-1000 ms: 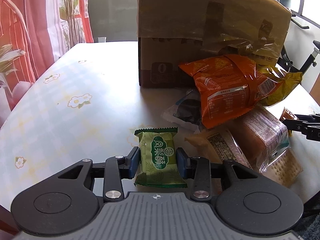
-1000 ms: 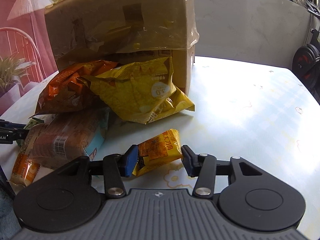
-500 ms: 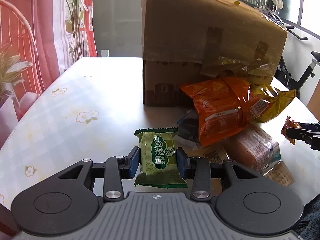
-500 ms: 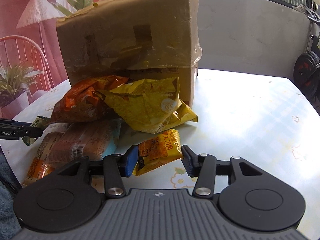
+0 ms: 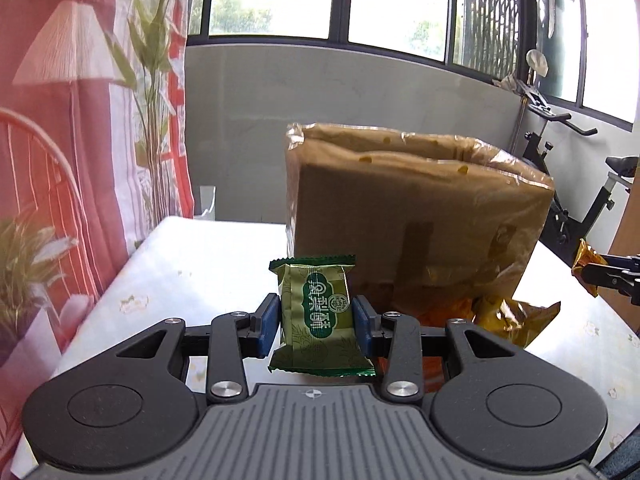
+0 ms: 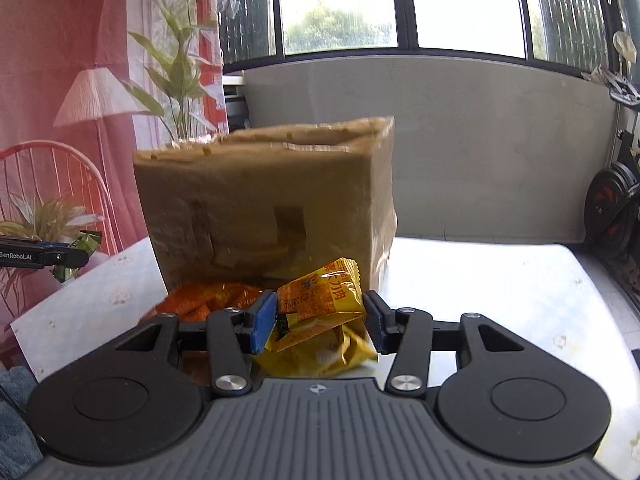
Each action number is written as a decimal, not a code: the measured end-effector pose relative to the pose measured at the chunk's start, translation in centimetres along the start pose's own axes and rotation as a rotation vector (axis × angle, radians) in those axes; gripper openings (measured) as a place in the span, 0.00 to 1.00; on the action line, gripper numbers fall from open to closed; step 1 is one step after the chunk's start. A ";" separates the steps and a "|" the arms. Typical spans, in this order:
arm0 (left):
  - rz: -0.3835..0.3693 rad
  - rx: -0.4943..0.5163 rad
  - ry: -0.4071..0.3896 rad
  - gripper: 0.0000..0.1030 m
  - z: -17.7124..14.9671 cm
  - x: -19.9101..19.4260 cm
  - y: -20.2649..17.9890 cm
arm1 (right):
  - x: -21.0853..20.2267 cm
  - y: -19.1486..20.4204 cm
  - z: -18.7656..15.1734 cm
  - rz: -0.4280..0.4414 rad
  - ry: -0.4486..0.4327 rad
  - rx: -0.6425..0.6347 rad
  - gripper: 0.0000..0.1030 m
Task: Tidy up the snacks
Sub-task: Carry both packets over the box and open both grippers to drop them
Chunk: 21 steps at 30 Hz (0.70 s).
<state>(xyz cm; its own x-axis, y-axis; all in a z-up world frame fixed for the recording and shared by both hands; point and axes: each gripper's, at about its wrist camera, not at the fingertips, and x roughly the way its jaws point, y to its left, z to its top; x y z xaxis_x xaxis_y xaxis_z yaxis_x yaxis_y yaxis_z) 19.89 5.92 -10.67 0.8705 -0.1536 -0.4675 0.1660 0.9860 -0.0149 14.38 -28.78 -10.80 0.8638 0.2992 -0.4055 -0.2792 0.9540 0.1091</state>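
My left gripper (image 5: pixel 316 322) is shut on a small green snack packet (image 5: pixel 318 308) and holds it in the air, in front of a tall brown cardboard box (image 5: pixel 416 216) wrapped in tape. My right gripper (image 6: pixel 322 320) is shut on a small orange-yellow snack packet (image 6: pixel 320 298) and holds it raised before the same box (image 6: pixel 264 204). Each gripper shows at the edge of the other's view, the right one (image 5: pixel 608 276) at far right, the left one (image 6: pixel 48 258) at far left.
Orange (image 6: pixel 204 304) and yellow (image 5: pixel 516 318) chip bags lie on the table at the box's foot. The white flowered tabletop (image 6: pixel 500 288) stretches to the right. A red curtain (image 5: pixel 60 120) hangs left; an exercise bike (image 5: pixel 580 200) stands right.
Both grippers have risen with their packets. The box top now sits near eye level and the snack pile has dropped mostly below view.
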 end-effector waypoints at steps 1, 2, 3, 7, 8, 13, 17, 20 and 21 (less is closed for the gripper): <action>-0.002 0.010 -0.016 0.40 0.9 0.0 -0.2 | 0.0 0.2 0.8 0.006 -0.022 -0.011 0.48; -0.007 0.025 -0.035 0.40 1.8 0.0 -0.3 | 0.0 0.4 1.7 0.010 -0.043 -0.029 0.48; -0.012 0.036 -0.050 0.40 2.6 0.1 -0.5 | 0.1 0.6 2.6 0.012 -0.067 -0.053 0.48; -0.045 0.071 -0.116 0.40 6.6 0.6 -1.7 | 1.3 1.3 6.3 0.031 -0.138 -0.107 0.48; -0.063 0.068 -0.131 0.40 7.7 0.9 -2.0 | 1.5 1.2 7.4 0.037 -0.160 -0.114 0.48; -0.114 0.085 -0.179 0.40 11.7 3.9 -4.2 | 4.6 1.3 10.9 0.046 -0.189 -0.089 0.48; -0.151 0.042 -0.107 0.40 13.6 8.0 -5.0 | 8.8 0.6 12.5 0.037 -0.122 -0.027 0.48; -0.129 0.029 -0.057 0.40 13.9 10.9 -5.5 | 11.5 0.3 12.7 0.015 -0.054 0.005 0.48; -0.115 0.029 -0.039 0.40 13.8 11.8 -5.6 | 12.2 0.3 12.7 0.009 -0.036 0.019 0.48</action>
<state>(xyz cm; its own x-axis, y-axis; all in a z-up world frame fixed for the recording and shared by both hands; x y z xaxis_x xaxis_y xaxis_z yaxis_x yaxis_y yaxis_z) 35.61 -2.27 -3.88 0.8621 -0.2688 -0.4296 0.2790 0.9594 -0.0404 30.13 -24.62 -4.22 0.8757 0.3081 -0.3717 -0.2794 0.9513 0.1304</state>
